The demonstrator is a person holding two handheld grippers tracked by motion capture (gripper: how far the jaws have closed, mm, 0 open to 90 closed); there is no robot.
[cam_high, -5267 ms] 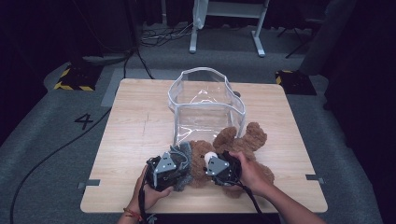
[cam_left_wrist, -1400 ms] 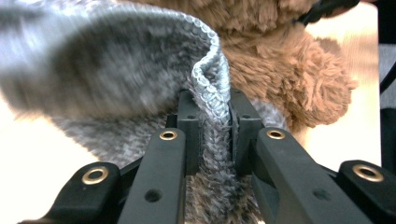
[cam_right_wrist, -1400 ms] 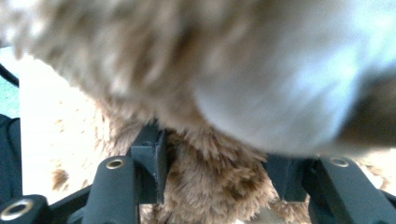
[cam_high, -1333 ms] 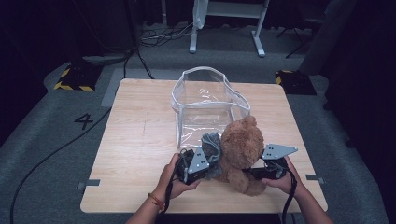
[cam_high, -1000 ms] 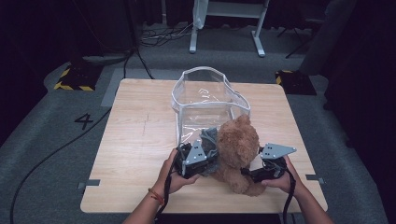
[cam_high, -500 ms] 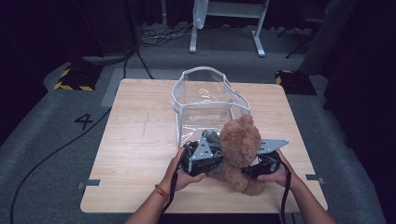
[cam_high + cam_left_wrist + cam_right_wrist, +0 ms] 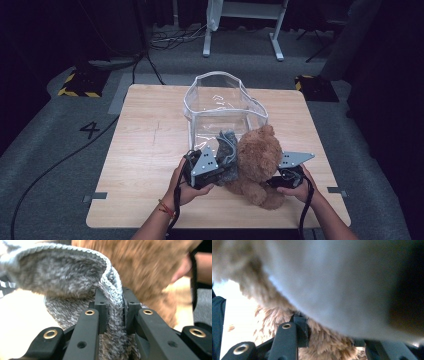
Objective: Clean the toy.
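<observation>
A brown teddy bear [image 7: 257, 160] sits upright near the table's front edge, with a grey knitted garment [image 7: 227, 150] against its left side. My left gripper [image 7: 220, 170] is shut on the garment's ribbed edge [image 7: 113, 290]; in the left gripper view the pads [image 7: 101, 307] pinch the knit, with the bear's fur [image 7: 150, 265] behind. My right gripper [image 7: 272, 182] is at the bear's lower right side. Its jaws have just been closing, and brown fur [image 7: 272, 315] fills the gap between them.
A clear plastic bag [image 7: 200, 100] with a white rim stands open just behind the bear, at the middle of the wooden table [image 7: 145, 130]. Cables and a white stand's legs lie on the floor beyond the table.
The bear lay flat several seconds ago and now sits upright. My left gripper has lifted the knit slightly. My right gripper has closed in on the bear's side.
</observation>
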